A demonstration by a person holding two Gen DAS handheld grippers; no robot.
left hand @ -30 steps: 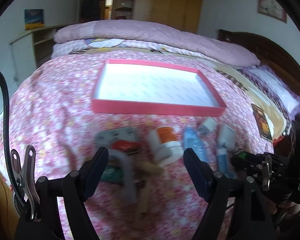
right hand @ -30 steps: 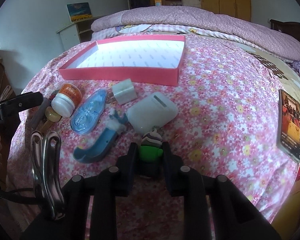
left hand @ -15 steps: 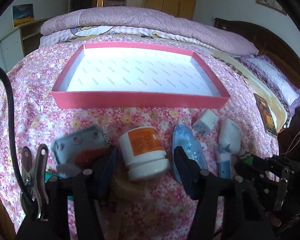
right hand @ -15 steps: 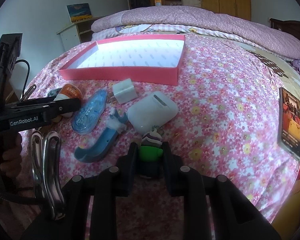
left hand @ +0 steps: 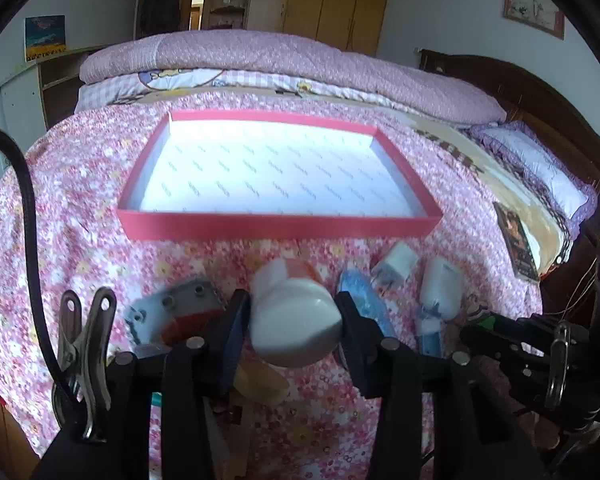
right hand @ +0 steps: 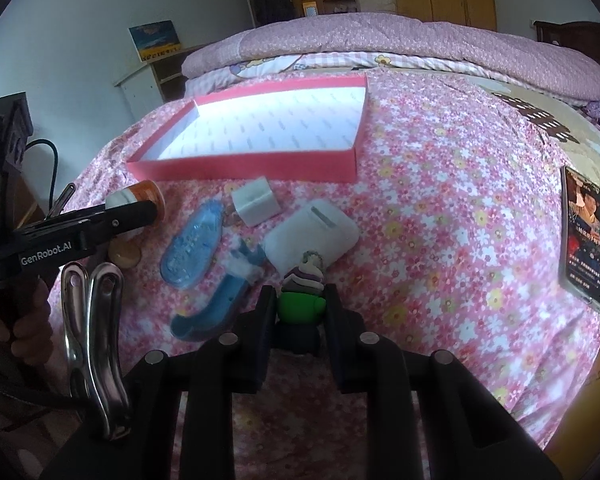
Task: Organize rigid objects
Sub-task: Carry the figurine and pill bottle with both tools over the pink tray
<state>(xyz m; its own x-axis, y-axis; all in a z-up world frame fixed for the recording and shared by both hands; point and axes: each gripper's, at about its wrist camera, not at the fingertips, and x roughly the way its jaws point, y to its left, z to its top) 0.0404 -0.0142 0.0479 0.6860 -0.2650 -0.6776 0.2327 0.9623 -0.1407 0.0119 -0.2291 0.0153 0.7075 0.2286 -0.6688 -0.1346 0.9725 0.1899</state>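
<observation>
left gripper (left hand: 292, 316): jaws just closed onto the white orange-labelled bottle (left hand: 296, 320), held near the pink tray (left hand: 280, 226)'s near wall. right gripper (right hand: 298, 312): narrowly clamped on a green figurine (right hand: 300, 306), beside the white case (right hand: 312, 232).

Two all-black handheld grippers, pretty DIY looking

Left gripper (left hand: 292, 320) has silver pivot screws, a metal clip (left hand: 85, 360) and black cable lower left; its side reads "GenRobot.AI" in white.
</observation>
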